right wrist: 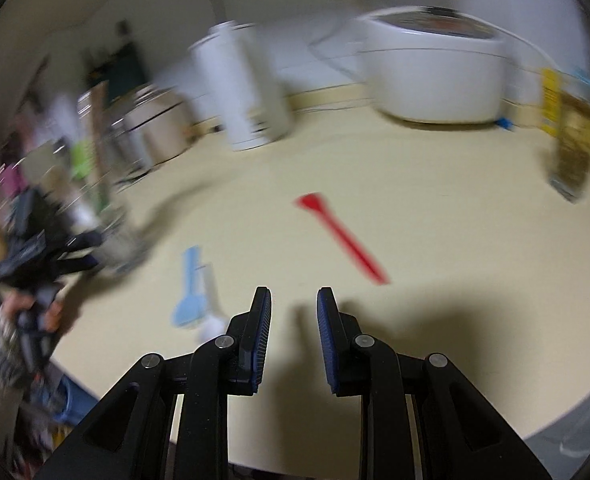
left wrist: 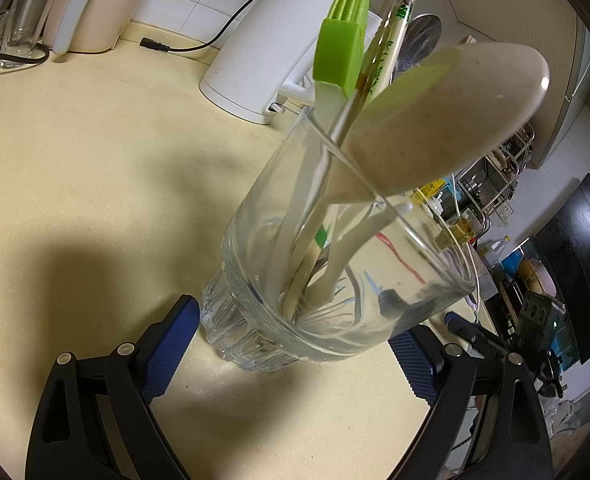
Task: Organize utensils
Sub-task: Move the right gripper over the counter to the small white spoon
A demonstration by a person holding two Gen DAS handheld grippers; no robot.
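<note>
1. Cream countertop (right wrist: pixel 435 240) fills both views.
2. My left gripper (left wrist: pixel 295 344) is spread wide around a glass tumbler (left wrist: pixel 295 280); I cannot tell if the pads press it. It holds a green silicone brush (left wrist: pixel 341 52), a beige rice paddle (left wrist: pixel 447 120) and chopsticks.
3. My right gripper (right wrist: pixel 293 336) hangs empty, fingers slightly apart.
4. Red spatula (right wrist: pixel 341 236) lies at one o'clock, blue spoon (right wrist: pixel 191 292) at ten.
5. Risk: the top-heavy glass could tip if nudged.

Cream worktop (right wrist: pixel 435 216) carries: clear glass (left wrist: pixel 295 280) w/ utensils, white kettle (left wrist: pixel 255 52) behind it, red spatula (right wrist: pixel 341 236) flat mid-counter, pale blue spoon (right wrist: pixel 191 292) beside a white utensil (right wrist: pixel 213 300), white rice cooker (right wrist: pixel 435 72) at back, oil bottle (right wrist: pixel 571 136) far right.
</note>
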